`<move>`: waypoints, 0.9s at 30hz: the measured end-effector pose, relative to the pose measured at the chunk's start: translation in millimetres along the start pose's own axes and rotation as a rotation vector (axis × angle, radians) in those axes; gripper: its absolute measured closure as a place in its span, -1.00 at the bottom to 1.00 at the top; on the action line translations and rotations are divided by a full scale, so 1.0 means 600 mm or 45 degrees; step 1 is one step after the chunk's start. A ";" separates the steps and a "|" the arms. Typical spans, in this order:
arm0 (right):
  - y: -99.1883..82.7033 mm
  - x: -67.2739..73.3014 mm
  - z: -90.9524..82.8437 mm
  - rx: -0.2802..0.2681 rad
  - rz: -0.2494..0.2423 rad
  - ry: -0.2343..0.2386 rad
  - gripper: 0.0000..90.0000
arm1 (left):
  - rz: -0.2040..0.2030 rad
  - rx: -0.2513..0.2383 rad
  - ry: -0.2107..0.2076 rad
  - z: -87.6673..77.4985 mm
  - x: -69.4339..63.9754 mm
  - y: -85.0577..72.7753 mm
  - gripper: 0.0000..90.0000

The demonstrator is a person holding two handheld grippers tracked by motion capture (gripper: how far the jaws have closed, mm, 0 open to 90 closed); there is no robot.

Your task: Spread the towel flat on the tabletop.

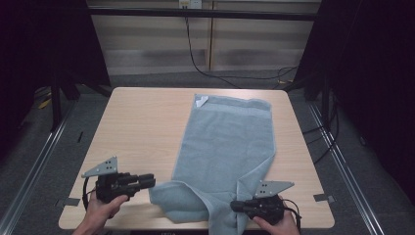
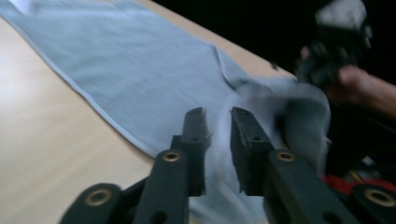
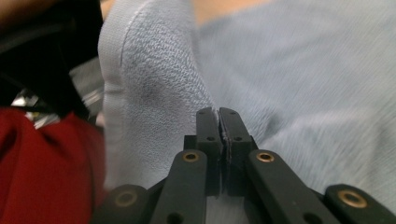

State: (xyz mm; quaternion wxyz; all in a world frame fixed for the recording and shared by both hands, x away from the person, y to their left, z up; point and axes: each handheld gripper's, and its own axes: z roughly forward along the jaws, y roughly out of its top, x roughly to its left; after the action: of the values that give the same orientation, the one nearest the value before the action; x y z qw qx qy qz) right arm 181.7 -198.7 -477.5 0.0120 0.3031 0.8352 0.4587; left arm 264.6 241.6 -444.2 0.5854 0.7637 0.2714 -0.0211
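High view shows my left tool [image 1: 147, 180] just off the near left corner of the grey towel [image 1: 230, 142], pointing toward it, and my right tool [image 1: 236, 206] at the towel's near right corner by the table [image 1: 142, 122] edge. The towel lies lengthwise away from both tools, flat over its far part, bunched and folded over at the end nearest me, with a small white tag [image 1: 201, 101] at its far left corner.

Left gripper view looks along my left tool [image 2: 218, 122]: its jaws stand a little apart, a narrow gap between them. Blurred towel [image 2: 140, 70] cloth shows behind and below that gap, and I cannot tell whether the pads press on any of it. Beyond the tips and to the right, a lifted fold of towel runs to my right hand [image 2: 355, 81].

Right gripper view shows my right tool [image 3: 218, 112] clenched, jaws together with a thin edge of the towel [image 3: 299, 70] nipped between the pads. A hemmed fold rises just left of the tips; the rest of the cloth spreads ahead and to the right.
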 end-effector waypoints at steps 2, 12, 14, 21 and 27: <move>-0.007 0.001 0.007 0.033 0.003 0.020 0.96 | -0.017 -0.014 0.028 0.015 0.025 0.023 0.56; -0.028 0.013 -0.025 0.035 0.047 0.010 0.62 | 0.005 0.305 0.105 0.159 0.070 0.001 0.50; -0.020 0.010 -0.034 -0.010 0.030 -0.010 0.54 | 0.045 0.360 0.063 0.188 0.059 -0.004 0.51; 0.022 -0.047 -0.023 -0.018 0.071 -0.284 0.07 | 0.170 0.462 0.073 0.218 0.028 -0.028 0.48; 0.019 -0.064 0.011 0.084 0.079 -0.314 0.65 | 0.125 0.470 0.095 0.185 0.026 -0.038 0.50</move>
State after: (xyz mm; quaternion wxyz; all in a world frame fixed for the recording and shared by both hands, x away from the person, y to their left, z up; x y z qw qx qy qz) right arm 220.6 -208.9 -482.4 0.0904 0.3831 0.8323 0.3904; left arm 299.2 151.2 -504.7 0.4251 0.8708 0.2466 -0.0137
